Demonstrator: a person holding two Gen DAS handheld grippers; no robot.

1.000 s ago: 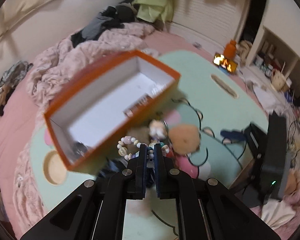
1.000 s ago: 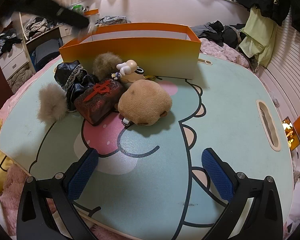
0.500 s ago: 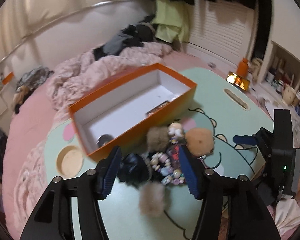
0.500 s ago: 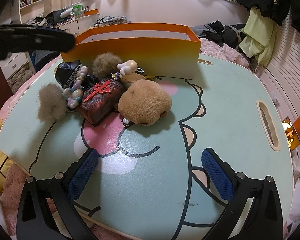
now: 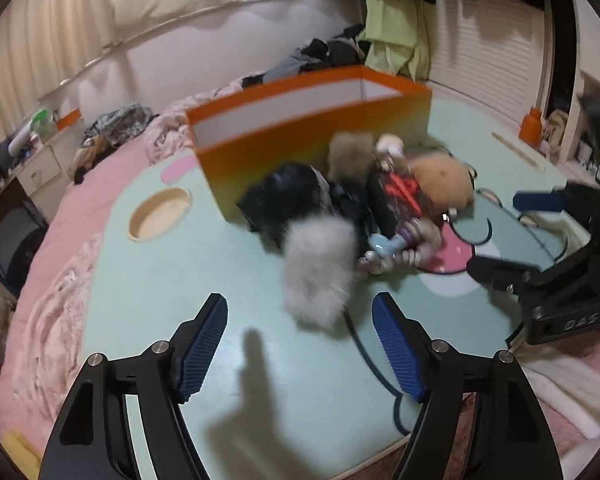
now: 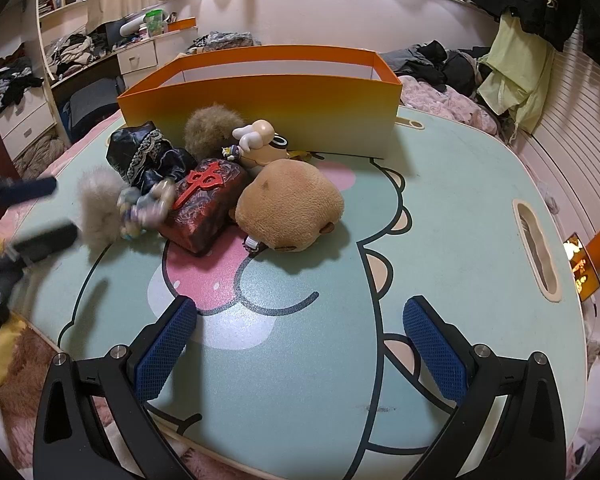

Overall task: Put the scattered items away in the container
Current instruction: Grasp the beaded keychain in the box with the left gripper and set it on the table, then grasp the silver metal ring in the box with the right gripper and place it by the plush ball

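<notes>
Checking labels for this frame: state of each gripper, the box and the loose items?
left gripper: jaws opening, nothing between them
right gripper: open, empty, over bare table
orange box: upright, open top, contents hidden
grey pom-pom: on table, outside box
bead bracelet: on table, blurred
tan plush: on table, outside box

Left gripper [image 5: 300, 344] angled downward, jaws opening and empty; right gripper [image 6: 300, 344] wide apart, empty.
</notes>
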